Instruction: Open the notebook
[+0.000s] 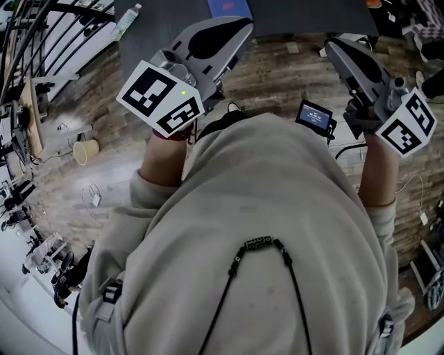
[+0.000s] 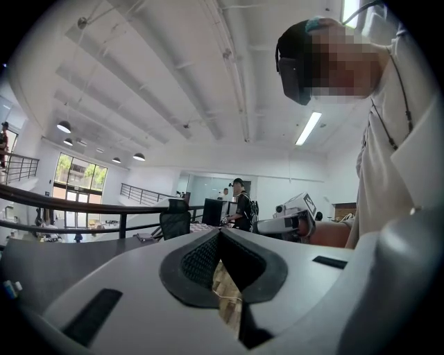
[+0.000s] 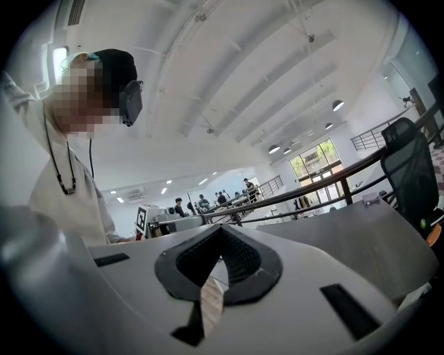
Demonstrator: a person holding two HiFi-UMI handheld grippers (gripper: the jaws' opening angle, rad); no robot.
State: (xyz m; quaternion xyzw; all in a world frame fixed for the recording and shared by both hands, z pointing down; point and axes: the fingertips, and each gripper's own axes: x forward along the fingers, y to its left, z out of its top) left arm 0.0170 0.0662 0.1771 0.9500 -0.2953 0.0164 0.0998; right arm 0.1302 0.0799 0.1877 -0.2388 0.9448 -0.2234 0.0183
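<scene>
In the head view a dark grey table (image 1: 156, 24) runs along the top edge. A flat blue-purple thing (image 1: 229, 7) lies on it, cut off by the frame; whether it is the notebook is unclear. My left gripper (image 1: 239, 26) reaches over the table's near edge, just below that thing, jaws together and empty. My right gripper (image 1: 336, 46) hangs above the wooden floor at the right, also shut on nothing. Each gripper view looks level across the room: the left gripper (image 2: 220, 232) and the right gripper (image 3: 222, 229) both show pads meeting at the tip.
A clear bottle (image 1: 127, 22) lies on the table's left part. On the floor are a paper cup (image 1: 86, 151) and loose cables. A small screen device (image 1: 314, 115) hangs at my chest. People (image 2: 243, 204) stand far back by desks and a black railing (image 3: 326, 186).
</scene>
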